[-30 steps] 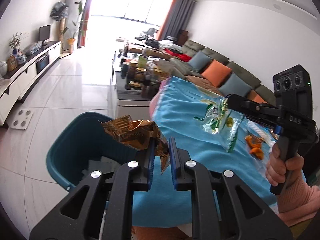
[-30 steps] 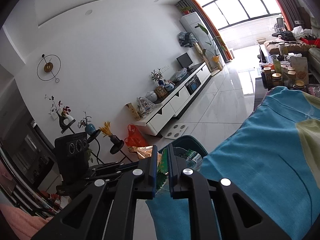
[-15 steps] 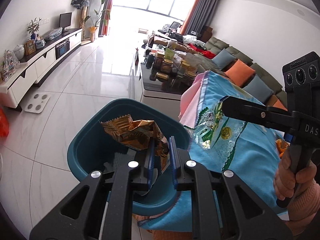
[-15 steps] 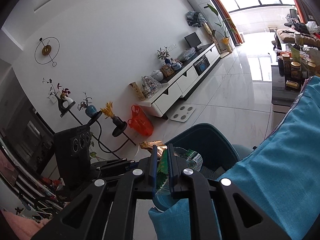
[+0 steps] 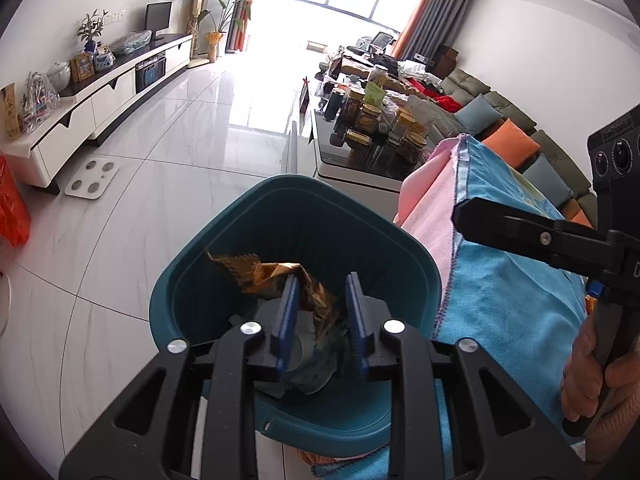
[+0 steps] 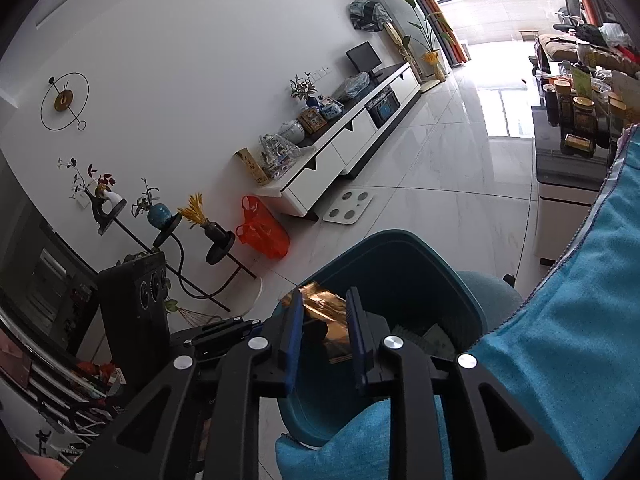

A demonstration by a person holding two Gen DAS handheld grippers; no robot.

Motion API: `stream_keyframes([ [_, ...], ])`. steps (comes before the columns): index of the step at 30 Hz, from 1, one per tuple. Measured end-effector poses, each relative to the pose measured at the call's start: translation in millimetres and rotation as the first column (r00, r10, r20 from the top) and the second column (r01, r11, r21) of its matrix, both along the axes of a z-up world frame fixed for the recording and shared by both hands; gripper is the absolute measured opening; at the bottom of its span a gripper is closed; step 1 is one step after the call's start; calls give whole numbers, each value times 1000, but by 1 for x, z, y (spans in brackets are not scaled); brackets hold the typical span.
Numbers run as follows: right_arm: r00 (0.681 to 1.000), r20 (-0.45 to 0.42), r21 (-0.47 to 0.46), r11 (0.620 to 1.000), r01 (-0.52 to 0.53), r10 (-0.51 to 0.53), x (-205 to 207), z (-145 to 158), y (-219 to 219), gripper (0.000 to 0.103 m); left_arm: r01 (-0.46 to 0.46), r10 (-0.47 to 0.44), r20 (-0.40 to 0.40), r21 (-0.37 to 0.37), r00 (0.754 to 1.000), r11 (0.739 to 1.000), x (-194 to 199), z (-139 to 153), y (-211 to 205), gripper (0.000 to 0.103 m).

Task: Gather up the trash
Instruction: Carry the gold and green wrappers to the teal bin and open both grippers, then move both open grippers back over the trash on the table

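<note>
A teal bin (image 5: 280, 200) stands on the floor beside the table under its blue cloth (image 5: 508, 292). My left gripper (image 5: 322, 284) hangs over the bin's mouth with its jaws opening. A crumpled gold wrapper (image 5: 256, 276) sits loosely between them, leaning on the left pad and clear of the right one. My right gripper (image 6: 323, 298) is over the bin (image 6: 400, 248) too. Its jaws are opening with nothing between them; the gold wrapper (image 6: 328, 316) shows beyond the gap. Other wrappers (image 5: 316, 372) lie at the bottom of the bin.
A person's hand (image 5: 588, 372) holds the right gripper's handle at the right edge. A coffee table crowded with jars (image 5: 372, 120) stands behind the bin. A white scale (image 5: 92, 178), a low white cabinet (image 5: 100, 108) and an orange bag (image 6: 262, 234) are to the left.
Both grippers moved off the blue cloth and down over the bin, and their jaws have parted. The clear green wrapper has left the right gripper. The gold wrapper has sagged lower.
</note>
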State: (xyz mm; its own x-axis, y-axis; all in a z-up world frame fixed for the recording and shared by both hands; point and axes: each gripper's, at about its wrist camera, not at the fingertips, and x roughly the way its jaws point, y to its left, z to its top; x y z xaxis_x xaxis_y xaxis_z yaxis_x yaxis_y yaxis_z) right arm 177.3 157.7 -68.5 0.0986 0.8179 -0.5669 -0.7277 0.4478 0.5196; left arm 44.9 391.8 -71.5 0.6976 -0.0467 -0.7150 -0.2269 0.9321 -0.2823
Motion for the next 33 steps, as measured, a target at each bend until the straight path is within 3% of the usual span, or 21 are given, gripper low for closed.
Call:
stream_keyframes([
  [10,999,25,35,999,39,-40,-7,14,-43,31,-11,12,37,-7,999,1000,-4,5,-11,36],
  [17,990,100,46,995,94,-98,-25,31,-102,40,104,-109,136,43,985,994,-13,38,-67,46],
  [23,970,129,52,979,199,-204,-36,36,-172,43,291,-297,194,58,935,955,-9,56,-144,51],
  [29,929,143,32,940,340,-341,-46,36,-244,45,477,-480,197,64,855,876,3,53,-230,51],
  [33,884,158,23,897,441,-439,-51,37,-292,45,563,-565,175,65,806,824,9,44,-275,51],
])
